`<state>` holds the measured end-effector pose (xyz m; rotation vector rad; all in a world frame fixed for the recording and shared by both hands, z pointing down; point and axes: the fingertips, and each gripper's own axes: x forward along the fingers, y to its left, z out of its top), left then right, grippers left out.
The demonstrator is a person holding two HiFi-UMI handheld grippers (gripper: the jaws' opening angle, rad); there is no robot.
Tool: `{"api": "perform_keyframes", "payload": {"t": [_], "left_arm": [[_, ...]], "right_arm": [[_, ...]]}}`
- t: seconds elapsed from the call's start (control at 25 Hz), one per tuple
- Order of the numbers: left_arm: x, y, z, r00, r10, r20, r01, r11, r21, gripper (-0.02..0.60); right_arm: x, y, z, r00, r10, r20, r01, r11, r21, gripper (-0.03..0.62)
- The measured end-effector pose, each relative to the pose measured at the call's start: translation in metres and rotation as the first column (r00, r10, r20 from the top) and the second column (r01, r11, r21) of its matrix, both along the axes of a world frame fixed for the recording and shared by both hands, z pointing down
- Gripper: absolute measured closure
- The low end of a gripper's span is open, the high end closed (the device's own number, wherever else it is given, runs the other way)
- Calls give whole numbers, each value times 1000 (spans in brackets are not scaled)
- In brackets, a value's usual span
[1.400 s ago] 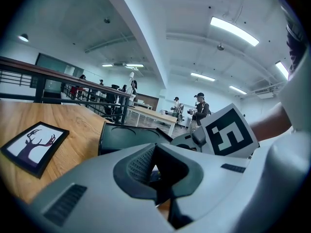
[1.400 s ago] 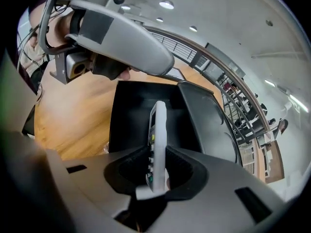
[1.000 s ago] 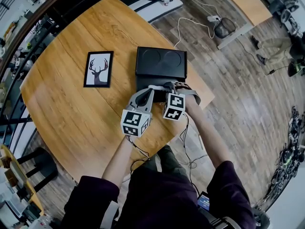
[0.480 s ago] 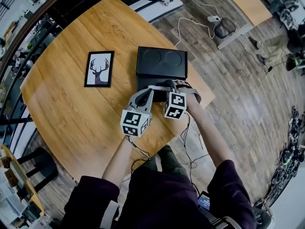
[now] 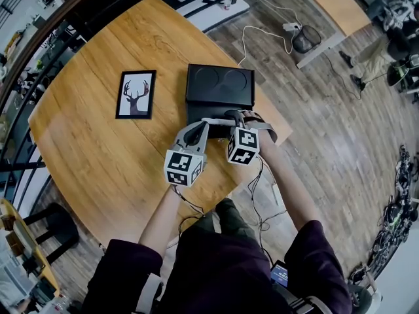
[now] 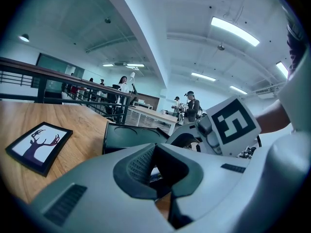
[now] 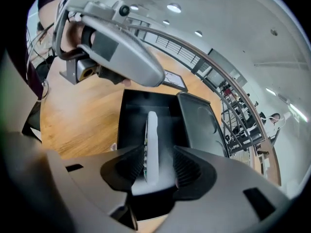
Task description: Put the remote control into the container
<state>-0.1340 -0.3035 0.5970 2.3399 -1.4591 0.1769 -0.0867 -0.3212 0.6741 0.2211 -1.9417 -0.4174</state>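
The black container [image 5: 195,112] stands open on the wooden table, its lid [image 5: 219,84] folded back. In the right gripper view a white remote control [image 7: 151,144] stands on its edge inside the container [image 7: 127,130]. My right gripper [image 7: 158,165] points down over it; its jaws have just been opening and stand wide, with the remote between them and a gap beside the right pad. In the head view the right gripper [image 5: 229,120] hangs over the box's near part. My left gripper [image 5: 200,124] is at the container's front left, its tips together on nothing [image 6: 156,150].
A framed deer picture [image 5: 136,94] lies left of the container, also in the left gripper view [image 6: 39,147]. The table's right edge [image 5: 278,120] runs close to the box. Cables and a small black bin [image 5: 305,39] are on the floor beyond.
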Motion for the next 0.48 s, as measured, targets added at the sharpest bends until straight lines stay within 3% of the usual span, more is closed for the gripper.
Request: {"api": "perform_keyframes", "payload": {"t": [0.12,0.2,0.48], "left_arm": [[4,3,-6,1000,0,3,0,1000,5,569],[6,6,-14,1000,0,8,0,1000,9,569],[15,18,-45,999,-11,32,10,999,32,569]], "right_arm": [[1,5,-25,993,48,107,-45,999,-30,414],[3,7,-46,970,117,213,-106,993,-59,414],[19,14,-102,798,344,495,-311,938,-150,414]]}}
